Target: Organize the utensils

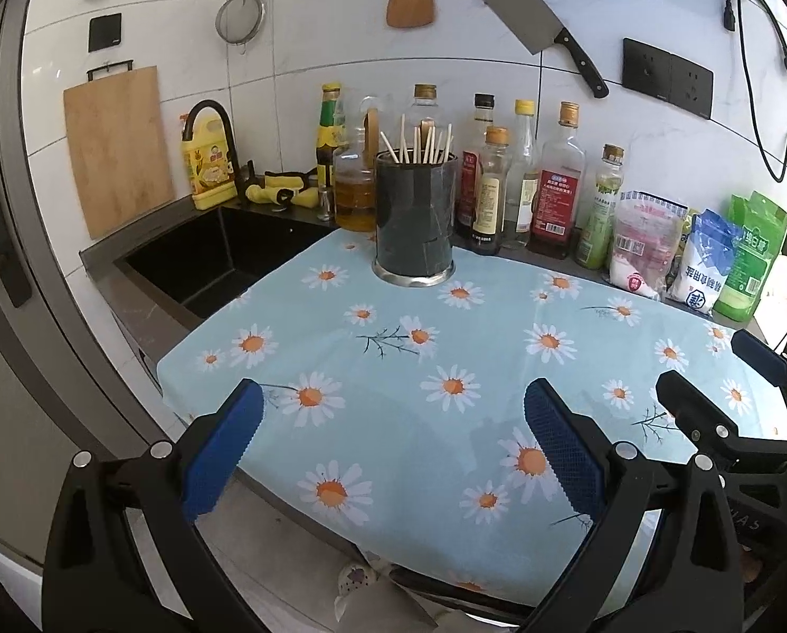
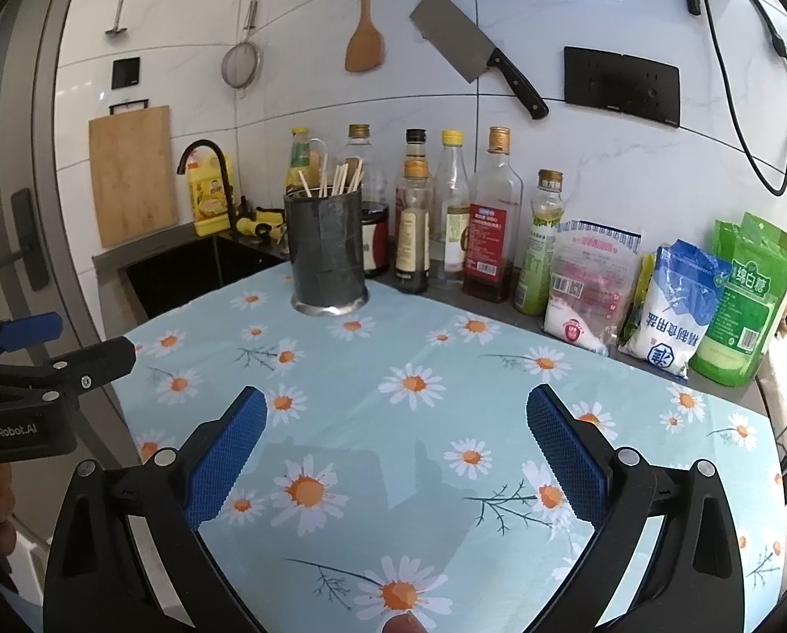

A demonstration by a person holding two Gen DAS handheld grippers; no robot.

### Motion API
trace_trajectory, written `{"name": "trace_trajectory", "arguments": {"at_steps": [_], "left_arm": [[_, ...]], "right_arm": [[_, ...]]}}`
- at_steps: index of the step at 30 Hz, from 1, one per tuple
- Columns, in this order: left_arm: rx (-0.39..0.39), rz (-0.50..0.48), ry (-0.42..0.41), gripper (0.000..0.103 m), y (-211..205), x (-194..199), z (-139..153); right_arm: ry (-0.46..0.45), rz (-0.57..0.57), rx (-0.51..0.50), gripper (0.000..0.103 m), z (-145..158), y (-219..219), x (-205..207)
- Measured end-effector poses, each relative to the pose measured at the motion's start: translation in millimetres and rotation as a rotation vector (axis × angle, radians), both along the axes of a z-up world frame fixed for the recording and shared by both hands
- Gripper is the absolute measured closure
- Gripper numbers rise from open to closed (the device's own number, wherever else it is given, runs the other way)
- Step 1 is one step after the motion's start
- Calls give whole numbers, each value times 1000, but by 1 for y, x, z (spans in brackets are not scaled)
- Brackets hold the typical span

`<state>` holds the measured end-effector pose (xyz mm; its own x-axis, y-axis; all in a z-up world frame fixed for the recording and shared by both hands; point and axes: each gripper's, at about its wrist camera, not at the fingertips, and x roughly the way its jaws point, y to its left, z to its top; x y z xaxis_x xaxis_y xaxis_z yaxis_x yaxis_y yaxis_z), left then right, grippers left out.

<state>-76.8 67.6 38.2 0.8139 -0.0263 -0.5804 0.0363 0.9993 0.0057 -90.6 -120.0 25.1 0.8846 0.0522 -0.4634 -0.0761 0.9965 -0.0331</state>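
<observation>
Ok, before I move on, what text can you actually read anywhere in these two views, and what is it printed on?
"GenRobot.AI": body of the left claw, seen from the right wrist.
"绵白糖": green bag.
"精制食用盐", printed upside down: blue and white bag.
Labels on the bottles and the pink bag: too small to read.
The yellow jug shows pictures; its text is blurred.

A daisy-print tablecloth [image 2: 446, 369] covers the counter [image 2: 720, 380], bearing a chopstick holder [image 2: 327, 258].

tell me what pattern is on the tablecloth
White daisies with orange centres on light blue tablecloth; clearest in the right wrist view.
</observation>
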Motion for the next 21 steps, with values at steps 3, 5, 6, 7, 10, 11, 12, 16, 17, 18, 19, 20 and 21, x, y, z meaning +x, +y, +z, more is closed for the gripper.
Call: {"name": "trace_trajectory", "arguments": {"at_steps": [3,5,6,7,10,11,12,16,17,18,19,20,21], "left_arm": [[-4,-1,5,6,2,-1,0],[1,0,-2,6,2,-1,0],[2,-1,-3,6,3,-1,0],[1,0,-2,6,3,-1,0],[0,1,-6,6,3,-2,1],[1,0,-10,6,3,-3,1],[2,0,-13,6,3,-4,2],[2,-4,-18,6,4,-4,5],[3,-4,-20,6,4,-4,6],[2,-5,-22,6,5,-4,6],[1,-4,-24,6,5,-3,7],[0,-2,-26,6,5,-3,8],[0,-1,-27,6,6,-3,8]], "right_arm": [[1,4,6,8,0,0,1],[-3,9,7,8,0,2,0],[-4,10,6,8,0,2,-1],[-5,10,3,8,0,3,-1],[-12,8,1,8,1,4,-3],[-16,8,-1,8,1,5,-3],[-20,6,-3,8,2,5,-4],[-22,9,3,8,3,6,-5],[-24,9,4,8,4,6,-5],[-24,9,4,8,5,7,-5],[-26,9,4,8,6,8,-5],[-28,8,4,8,6,8,-5],[-29,8,4,8,7,7,-5]]}}
